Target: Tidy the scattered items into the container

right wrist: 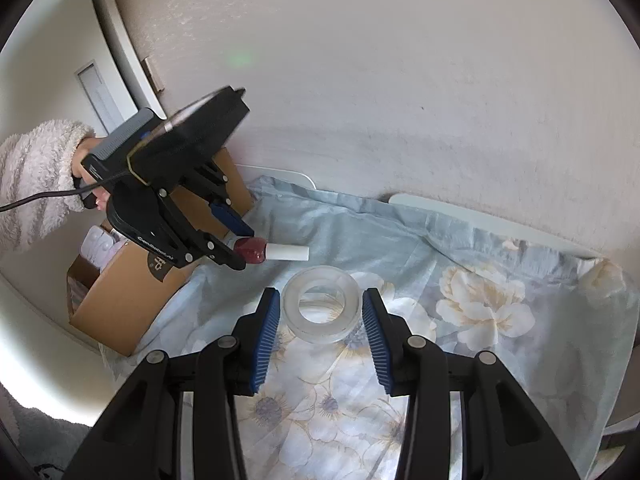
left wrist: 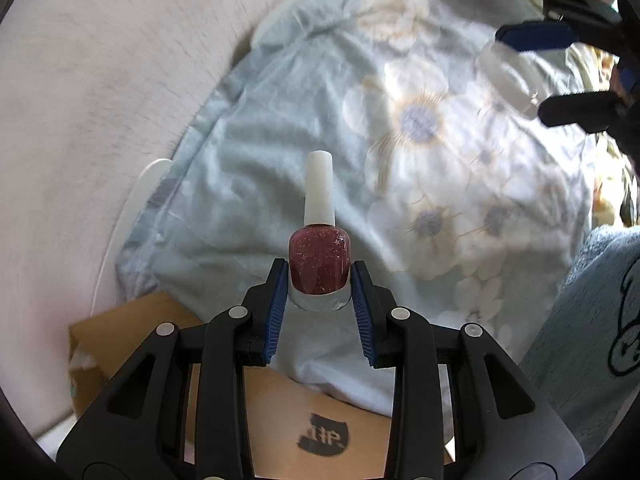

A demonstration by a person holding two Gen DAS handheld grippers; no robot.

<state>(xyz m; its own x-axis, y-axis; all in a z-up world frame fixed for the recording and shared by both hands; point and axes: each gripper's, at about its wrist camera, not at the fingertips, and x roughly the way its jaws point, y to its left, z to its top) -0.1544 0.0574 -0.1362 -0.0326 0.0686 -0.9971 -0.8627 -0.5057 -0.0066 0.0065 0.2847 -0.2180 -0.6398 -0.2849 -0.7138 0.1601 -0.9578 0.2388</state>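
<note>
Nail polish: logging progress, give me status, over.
Left gripper shut on polish. Right gripper around tape roll, grip unclear. Box near, path clear.

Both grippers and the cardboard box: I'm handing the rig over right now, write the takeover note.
Left gripper: shut on the nail polish bottle, lifted off the floral bedding.
Right gripper: a clear tape roll between its fingers, pads not visibly pressing; whether it is lifted is unclear.
Cardboard box: beside the bed, some white things already in it.
Done: bottle picked up.
Left: drop the bottle in the box, then probably the tape roll.
</note>
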